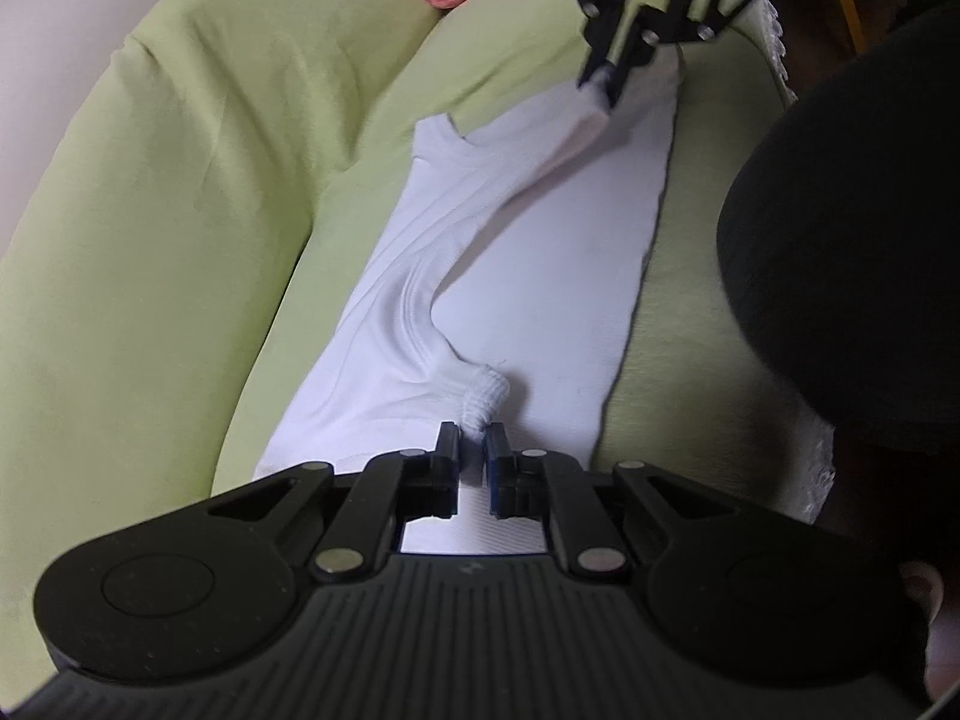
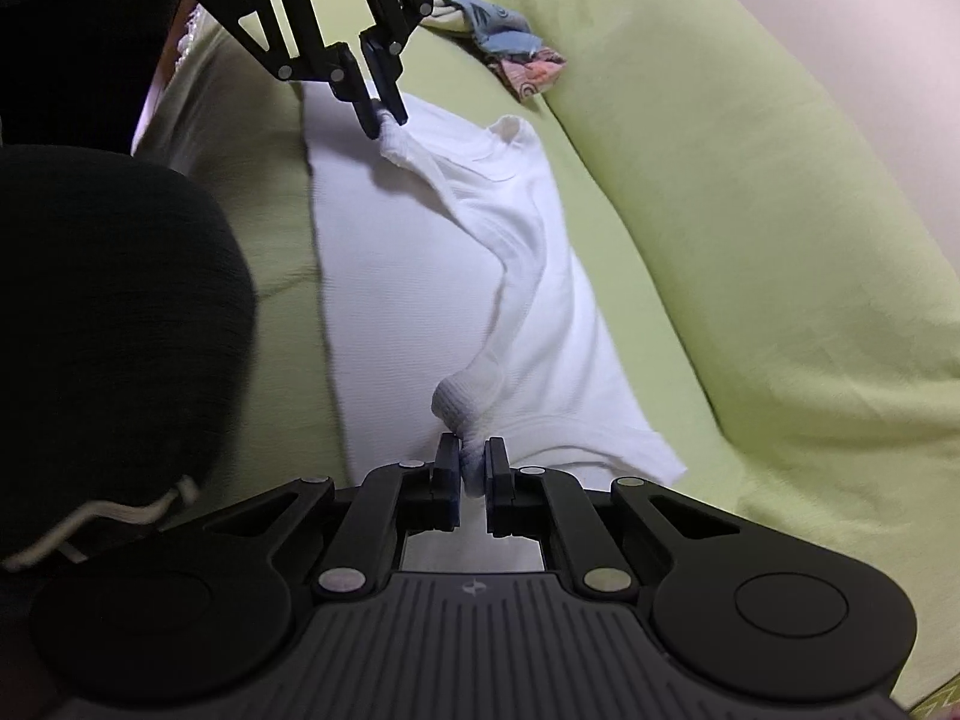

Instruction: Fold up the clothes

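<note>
White ribbed cotton T-shirt (image 1: 528, 276) lay on the lime-green fabric sofa (image 1: 180, 192) while your left gripper (image 1: 473, 438) and right gripper (image 2: 471, 450) each pinched a bunched fold of it.

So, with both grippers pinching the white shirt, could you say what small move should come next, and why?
Probably lift both pinches together and carry that edge across. The left gripper and right gripper are each shut on a bunched bit of the white shirt, which otherwise lies flat on the green cushion.
</note>
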{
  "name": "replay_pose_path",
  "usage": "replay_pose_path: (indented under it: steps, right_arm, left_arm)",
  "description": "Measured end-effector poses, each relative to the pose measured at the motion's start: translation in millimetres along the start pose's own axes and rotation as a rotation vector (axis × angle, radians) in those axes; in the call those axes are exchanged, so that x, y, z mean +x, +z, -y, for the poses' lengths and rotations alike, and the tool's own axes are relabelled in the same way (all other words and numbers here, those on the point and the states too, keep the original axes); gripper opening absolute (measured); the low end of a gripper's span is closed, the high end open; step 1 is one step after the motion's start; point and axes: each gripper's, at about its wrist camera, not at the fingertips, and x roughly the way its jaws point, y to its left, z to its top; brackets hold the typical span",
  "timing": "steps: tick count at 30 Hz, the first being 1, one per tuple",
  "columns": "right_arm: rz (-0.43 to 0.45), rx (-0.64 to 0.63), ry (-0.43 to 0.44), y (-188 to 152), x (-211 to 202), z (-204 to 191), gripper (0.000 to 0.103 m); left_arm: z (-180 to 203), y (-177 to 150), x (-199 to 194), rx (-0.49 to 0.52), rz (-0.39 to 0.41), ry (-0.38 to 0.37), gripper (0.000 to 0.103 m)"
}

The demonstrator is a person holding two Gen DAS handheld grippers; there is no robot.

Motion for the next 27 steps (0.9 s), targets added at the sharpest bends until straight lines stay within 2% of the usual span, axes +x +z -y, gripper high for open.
replay_pose_path:
  steps: [5, 11, 15, 18, 20, 23, 27]
  right_arm:
    - [-0.01, 0.0, 0.009, 5, 32, 5, 0.005]
    - [-0.007, 0.042, 0.012, -2, 9, 7, 0.006]
    - [-0.033, 0.045, 0.031, -5, 18, 7, 0.007]
    - [-0.059, 0.023, 0.029, -6, 28, 4, 0.011]
    - [-0.066, 0.016, 0.015, -6, 26, 5, 0.022]
    - [-0.063, 0.07, 0.019, -5, 14, 16, 0.034]
    - [-0.001, 0.216, 0.014, 2, -6, 40, 0.032]
  left_arm:
    - [2, -1, 3, -0.001, -0.009, -0.001, 0.008]
    - [0, 1, -6, -0.002, 0.028, -0.028, 0.008]
    - [6, -3, 0, 0.041, 0.008, -0.034, 0.009]
    - [15, -6, 7, 0.08, -0.01, -0.02, 0.011]
    - [16, -6, 7, 0.09, -0.015, -0.008, 0.011]
    - [6, -6, -5, 0.039, -0.011, -0.017, 0.015]
    - [-21, -3, -24, -0.078, 0.002, -0.046, 0.015]
